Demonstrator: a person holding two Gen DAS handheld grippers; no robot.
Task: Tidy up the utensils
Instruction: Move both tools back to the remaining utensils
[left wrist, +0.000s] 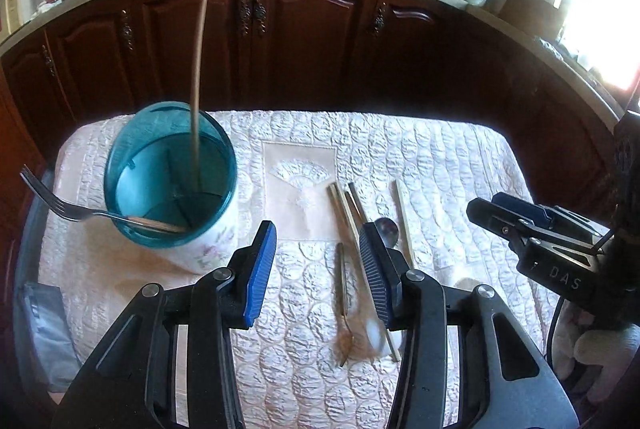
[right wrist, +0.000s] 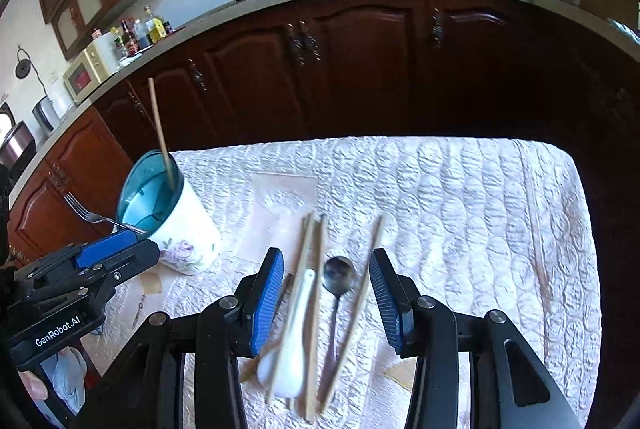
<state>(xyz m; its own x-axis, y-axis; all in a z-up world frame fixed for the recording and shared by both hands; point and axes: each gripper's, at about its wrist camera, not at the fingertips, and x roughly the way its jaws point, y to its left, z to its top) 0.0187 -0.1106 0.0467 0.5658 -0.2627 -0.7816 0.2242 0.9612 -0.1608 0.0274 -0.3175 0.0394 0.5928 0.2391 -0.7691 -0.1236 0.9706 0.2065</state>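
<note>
Picking next utensil: right gripper open, empty, over chopsticks and metal spoon on cloth (fork, one chopstick already in holder). Left gripper likewise open. Next: close on one, carry to holder.

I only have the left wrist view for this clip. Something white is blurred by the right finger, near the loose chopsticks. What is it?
Observer: In the right wrist view it reads as a white spoon, lying among the chopsticks between the open fingers of the right gripper.
Operator: Is the metal spoon touching it?
Observer: No, the metal spoon lies to its right, with a chopstick between them.
Operator: What is the holder's outside like?
Observer: The utensil holder has a white wall with a purple flower print low on its side.
</note>
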